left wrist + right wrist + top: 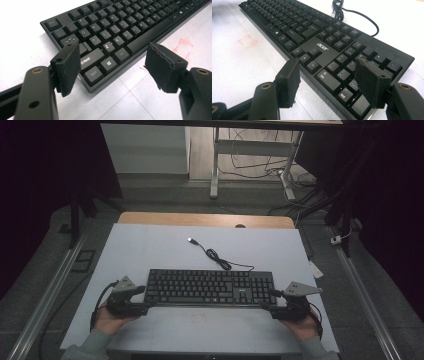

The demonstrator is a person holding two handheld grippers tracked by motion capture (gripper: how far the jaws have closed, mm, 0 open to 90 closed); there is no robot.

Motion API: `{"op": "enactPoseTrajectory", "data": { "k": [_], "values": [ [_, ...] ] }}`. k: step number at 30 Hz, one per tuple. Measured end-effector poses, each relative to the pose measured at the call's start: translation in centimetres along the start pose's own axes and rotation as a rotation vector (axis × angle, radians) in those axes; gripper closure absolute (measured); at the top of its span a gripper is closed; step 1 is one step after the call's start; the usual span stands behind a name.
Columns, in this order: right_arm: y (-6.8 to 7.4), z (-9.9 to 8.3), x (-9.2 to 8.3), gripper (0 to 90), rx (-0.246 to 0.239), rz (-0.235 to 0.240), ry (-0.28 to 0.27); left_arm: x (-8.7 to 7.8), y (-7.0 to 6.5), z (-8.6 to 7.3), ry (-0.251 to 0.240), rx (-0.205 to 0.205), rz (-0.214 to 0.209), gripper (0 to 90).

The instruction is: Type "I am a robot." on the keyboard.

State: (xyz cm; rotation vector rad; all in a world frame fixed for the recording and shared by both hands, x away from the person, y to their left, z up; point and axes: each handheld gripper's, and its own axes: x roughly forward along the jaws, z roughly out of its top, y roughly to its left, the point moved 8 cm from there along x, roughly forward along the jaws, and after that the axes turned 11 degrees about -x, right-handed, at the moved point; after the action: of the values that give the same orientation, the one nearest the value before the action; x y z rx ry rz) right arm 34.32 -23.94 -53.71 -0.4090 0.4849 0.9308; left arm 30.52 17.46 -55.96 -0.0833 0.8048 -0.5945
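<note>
A black Acer keyboard (pixel 210 287) lies across the white tabletop (pixel 150 250), its cable (pixel 220 260) curling back to a loose USB plug (pixel 190 240). My left gripper (pixel 145 300) is at the keyboard's near left corner. In the left gripper view the gripper (pixel 113 57) is open, and the corner with the Ctrl key (pixel 93 74) lies between the pads, untouched. My right gripper (pixel 269 301) is at the near right corner. In the right gripper view the gripper (pixel 327 65) is open astride the number-pad corner (pixel 342 82). The cable (pixel 352 12) shows beyond.
A faint red mark (pixel 199 317) is on the tabletop just in front of the keyboard. A wooden strip (pixel 205 219) borders the far edge. Beyond it stand a desk leg (pixel 215 165) and loose floor cables (pixel 295 182). Metal rails (pixel 47 290) run along both sides.
</note>
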Motion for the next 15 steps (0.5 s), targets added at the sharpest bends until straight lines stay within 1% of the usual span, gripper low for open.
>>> {"op": "enactPoseTrajectory", "data": {
  "k": [4, 5, 8, 10, 15],
  "values": [
    [0.08, 0.17, 0.03, 37.6, -0.002, 0.001, -0.003, -0.02, -0.07, 0.0, -0.001, 0.0, 0.0, 28.8],
    [0.12, 0.25, 0.11, 37.6, 0.0, 0.005, -0.012, -0.03, -0.08, 0.0, -0.001, 0.0, 0.0, 28.8],
    [0.16, 0.25, 0.15, 37.7, -0.004, 0.003, 0.0, -0.03, -0.05, 0.01, -0.001, 0.002, 0.0, 28.8],
    [0.23, 0.31, 0.28, 37.7, -0.001, 0.007, -0.008, -0.02, -0.04, 0.01, -0.001, 0.002, -0.001, 28.8],
    [0.21, 0.31, 0.34, 37.8, -0.005, 0.007, -0.001, -0.03, 0.0, 0.01, -0.001, 0.001, 0.001, 28.8]
  ]
}}
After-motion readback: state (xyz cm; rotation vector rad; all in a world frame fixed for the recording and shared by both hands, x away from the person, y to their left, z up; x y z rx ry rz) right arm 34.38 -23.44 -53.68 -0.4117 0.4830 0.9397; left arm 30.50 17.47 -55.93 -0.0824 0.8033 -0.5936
